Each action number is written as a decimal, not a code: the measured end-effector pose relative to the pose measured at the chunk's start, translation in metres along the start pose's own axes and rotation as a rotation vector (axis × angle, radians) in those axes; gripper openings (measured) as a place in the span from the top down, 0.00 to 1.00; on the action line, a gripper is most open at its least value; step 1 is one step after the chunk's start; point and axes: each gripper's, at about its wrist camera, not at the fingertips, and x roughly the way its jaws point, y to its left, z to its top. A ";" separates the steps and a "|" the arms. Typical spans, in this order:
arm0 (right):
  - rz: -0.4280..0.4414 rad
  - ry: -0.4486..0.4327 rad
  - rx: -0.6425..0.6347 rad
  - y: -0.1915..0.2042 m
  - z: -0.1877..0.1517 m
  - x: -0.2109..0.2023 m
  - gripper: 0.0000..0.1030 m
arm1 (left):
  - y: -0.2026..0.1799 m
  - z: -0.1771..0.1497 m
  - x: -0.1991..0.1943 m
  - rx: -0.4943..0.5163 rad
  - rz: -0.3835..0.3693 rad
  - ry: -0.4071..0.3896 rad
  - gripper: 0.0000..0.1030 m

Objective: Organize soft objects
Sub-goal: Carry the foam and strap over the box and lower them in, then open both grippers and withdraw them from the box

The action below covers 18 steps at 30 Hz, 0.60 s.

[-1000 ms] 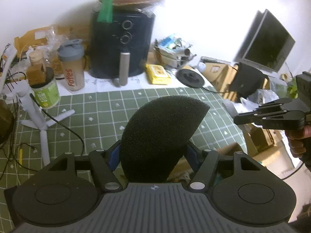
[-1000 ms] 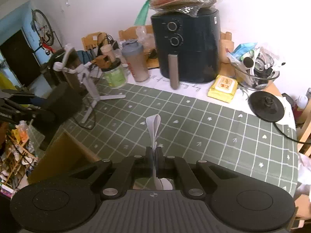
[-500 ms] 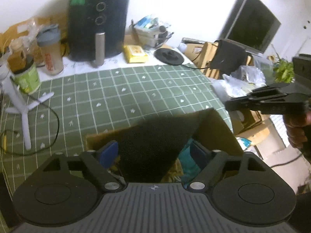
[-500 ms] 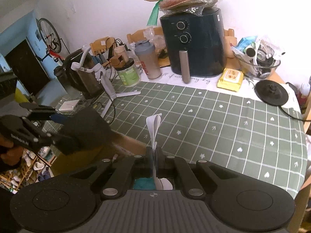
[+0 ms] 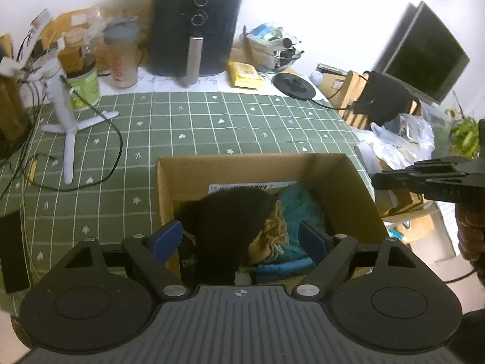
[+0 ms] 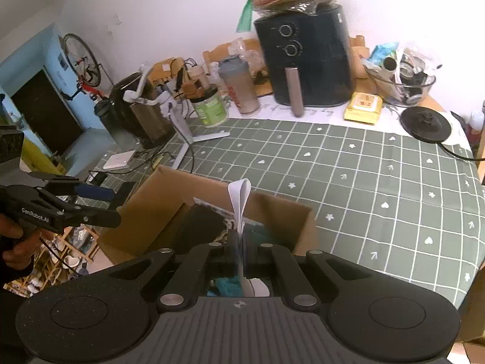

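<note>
Foam wedge (image 5: 233,224) — black, porous, light — sits in the cardboard box (image 5: 354,188) beside teal and tan cloth, free of the left gripper (image 5: 241,238), whose jaws have just been opening wide. The right gripper (image 6: 241,242) pinches a white strap (image 6: 239,197) — best released low over the box.

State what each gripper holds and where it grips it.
Left gripper: nothing, open over the black foam in the cardboard box. Right gripper: white strip, pinched at its lower end.
</note>
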 end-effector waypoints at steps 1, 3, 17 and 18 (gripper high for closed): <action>0.005 -0.004 -0.006 0.002 0.001 -0.001 0.95 | 0.000 -0.002 -0.001 -0.007 0.002 -0.001 0.18; 0.014 -0.013 -0.017 0.007 0.003 -0.003 0.95 | -0.001 -0.004 -0.003 -0.013 0.009 -0.007 0.18; -0.014 0.026 -0.224 0.065 0.009 0.018 0.02 | 0.009 -0.016 -0.029 -0.028 0.052 -0.047 0.18; -0.020 0.024 -0.222 0.068 0.006 0.019 0.00 | 0.011 -0.018 -0.031 -0.032 0.057 -0.051 0.18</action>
